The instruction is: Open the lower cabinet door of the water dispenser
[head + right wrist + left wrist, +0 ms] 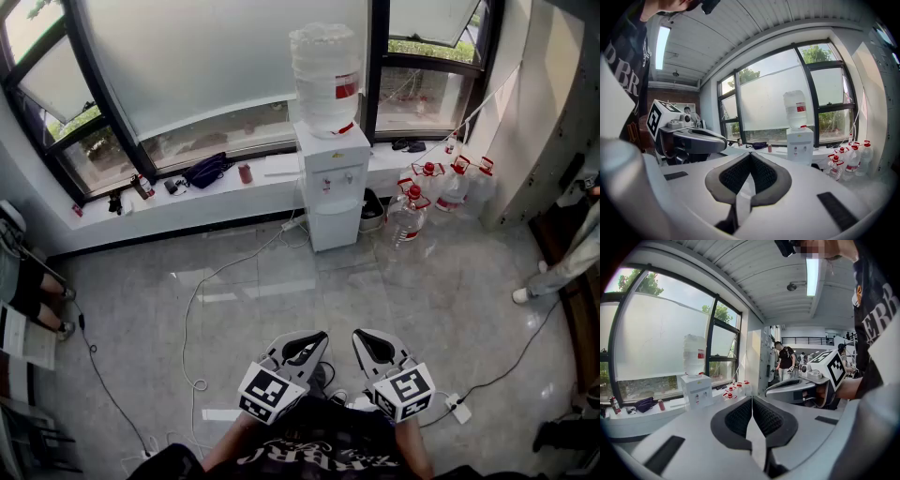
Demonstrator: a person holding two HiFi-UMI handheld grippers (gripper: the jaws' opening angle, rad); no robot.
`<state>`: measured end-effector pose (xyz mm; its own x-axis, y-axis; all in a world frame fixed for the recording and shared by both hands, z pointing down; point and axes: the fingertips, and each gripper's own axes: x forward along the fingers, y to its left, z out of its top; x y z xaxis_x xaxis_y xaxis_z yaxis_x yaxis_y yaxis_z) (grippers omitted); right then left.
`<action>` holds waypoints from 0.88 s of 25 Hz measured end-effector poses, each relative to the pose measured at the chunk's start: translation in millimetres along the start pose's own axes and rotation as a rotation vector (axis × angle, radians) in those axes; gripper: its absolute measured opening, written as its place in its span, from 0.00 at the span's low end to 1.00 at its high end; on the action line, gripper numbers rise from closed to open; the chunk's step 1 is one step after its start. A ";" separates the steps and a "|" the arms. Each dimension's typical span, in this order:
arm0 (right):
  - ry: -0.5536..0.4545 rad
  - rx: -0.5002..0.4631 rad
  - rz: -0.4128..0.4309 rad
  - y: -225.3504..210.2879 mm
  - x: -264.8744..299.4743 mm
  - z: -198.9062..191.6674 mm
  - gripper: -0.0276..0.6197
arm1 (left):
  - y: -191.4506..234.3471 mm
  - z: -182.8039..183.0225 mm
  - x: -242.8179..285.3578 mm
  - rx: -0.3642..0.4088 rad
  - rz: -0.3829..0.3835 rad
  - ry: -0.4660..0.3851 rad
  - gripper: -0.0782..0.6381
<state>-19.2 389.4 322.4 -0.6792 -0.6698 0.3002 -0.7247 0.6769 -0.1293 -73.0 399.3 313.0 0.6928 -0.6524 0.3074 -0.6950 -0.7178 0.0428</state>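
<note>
A white water dispenser (333,178) stands against the window ledge at the far side of the room, with a big clear bottle (324,75) on top. Its lower cabinet door (335,225) is closed. The dispenser (697,389) shows small and far off in the left gripper view, and the dispenser (800,145) again in the right gripper view. My left gripper (317,337) and right gripper (361,338) are held side by side near my body, well short of the dispenser. Both are shut, with nothing between the pads.
Several water jugs with red caps (433,187) stand right of the dispenser. A cable (192,319) runs across the tiled floor, and a power strip (457,409) lies at my right. A dark bag (206,171) rests on the ledge. People stand at the left and right edges.
</note>
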 end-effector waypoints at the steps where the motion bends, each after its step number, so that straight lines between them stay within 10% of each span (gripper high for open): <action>1: 0.003 -0.002 0.002 -0.7 0.8 -3.1 0.06 | 0.8 -0.6 0.4 0.002 0.005 -0.001 0.14; 22: -0.016 0.084 0.059 4.9 10.3 -23.0 0.06 | 9.5 -17.1 -9.4 0.015 0.073 0.060 0.14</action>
<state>-27.0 392.8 346.6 -0.7223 -0.6346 0.2748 -0.6900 0.6880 -0.2249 -89.4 402.8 326.7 0.6268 -0.6879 0.3659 -0.7402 -0.6724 0.0039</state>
